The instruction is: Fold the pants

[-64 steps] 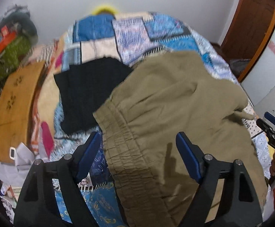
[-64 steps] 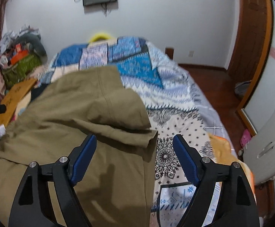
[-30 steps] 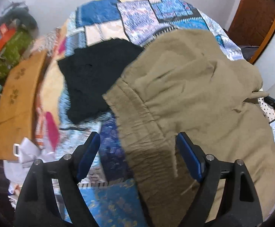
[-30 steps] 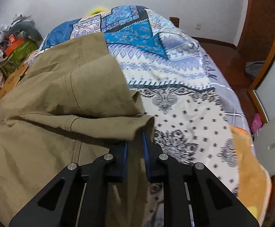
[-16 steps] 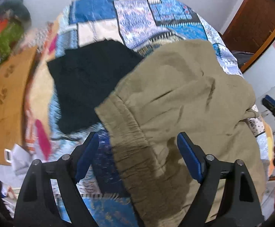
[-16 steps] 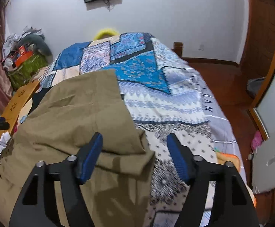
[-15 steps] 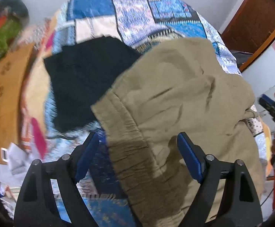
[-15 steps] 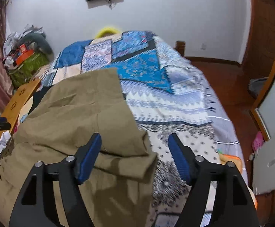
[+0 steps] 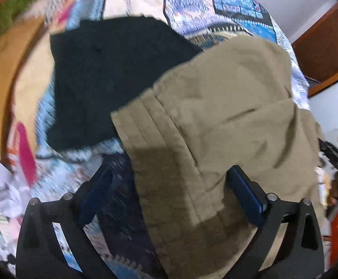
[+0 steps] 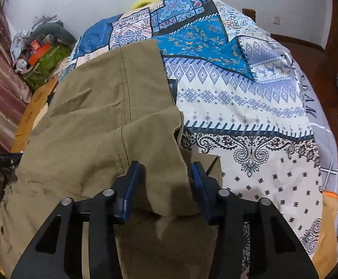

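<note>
Pants [image 10: 103,125] lie spread on the bed [image 10: 250,107], olive cloth partly over a black garment [image 9: 113,79], waistband toward my left gripper [image 9: 169,190], doubled leg hems toward my right gripper [image 10: 166,183], so both ends can be carried over together. My left jaws have just been opening; they straddle the waistband, released. My right jaws have just been closing around the hem fold; I cannot tell whether they pinch it.

Black gripper [image 10: 166,176], blue pads [image 10: 131,186]
</note>
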Tool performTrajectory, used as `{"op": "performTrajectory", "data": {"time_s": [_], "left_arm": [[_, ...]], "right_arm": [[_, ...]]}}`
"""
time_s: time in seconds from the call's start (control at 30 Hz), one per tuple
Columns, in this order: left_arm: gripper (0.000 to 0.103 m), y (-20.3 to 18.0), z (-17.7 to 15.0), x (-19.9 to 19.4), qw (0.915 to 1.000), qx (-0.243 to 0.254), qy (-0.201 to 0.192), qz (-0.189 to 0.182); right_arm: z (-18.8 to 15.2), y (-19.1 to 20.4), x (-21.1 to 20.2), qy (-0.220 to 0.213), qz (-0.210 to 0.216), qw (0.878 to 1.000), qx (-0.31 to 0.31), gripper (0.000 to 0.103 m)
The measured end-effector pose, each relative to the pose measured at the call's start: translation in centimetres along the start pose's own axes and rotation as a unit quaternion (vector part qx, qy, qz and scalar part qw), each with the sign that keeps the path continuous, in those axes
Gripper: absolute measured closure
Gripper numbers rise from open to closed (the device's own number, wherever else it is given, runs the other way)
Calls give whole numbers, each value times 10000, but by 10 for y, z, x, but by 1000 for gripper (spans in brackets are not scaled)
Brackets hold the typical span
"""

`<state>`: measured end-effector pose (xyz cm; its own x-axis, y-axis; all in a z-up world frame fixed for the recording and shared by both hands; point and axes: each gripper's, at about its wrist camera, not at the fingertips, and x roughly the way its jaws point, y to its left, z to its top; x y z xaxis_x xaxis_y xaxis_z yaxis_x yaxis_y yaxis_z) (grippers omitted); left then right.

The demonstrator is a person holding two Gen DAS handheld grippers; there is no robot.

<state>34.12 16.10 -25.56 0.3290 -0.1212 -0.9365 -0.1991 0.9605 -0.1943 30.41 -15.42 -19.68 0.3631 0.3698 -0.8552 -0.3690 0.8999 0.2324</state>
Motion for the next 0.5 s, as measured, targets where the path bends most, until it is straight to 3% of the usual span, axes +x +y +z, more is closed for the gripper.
{"op": "performTrajectory", "data": {"time_s": [0.27,0.37,0.5], "left_arm": [[2,-10,-8,-6,9916,727,-564,910],[2,-9,-7,0,9908,788,-565,939],[2,-7,-4,4,9922,680,-565,880]], "right_arm": [[-2,9,2,156,-576,9966,-565,78],[-2,9,6,287,-702,9945,-723,80],[3,4,12,478,-692,9953,-477,80]]}}
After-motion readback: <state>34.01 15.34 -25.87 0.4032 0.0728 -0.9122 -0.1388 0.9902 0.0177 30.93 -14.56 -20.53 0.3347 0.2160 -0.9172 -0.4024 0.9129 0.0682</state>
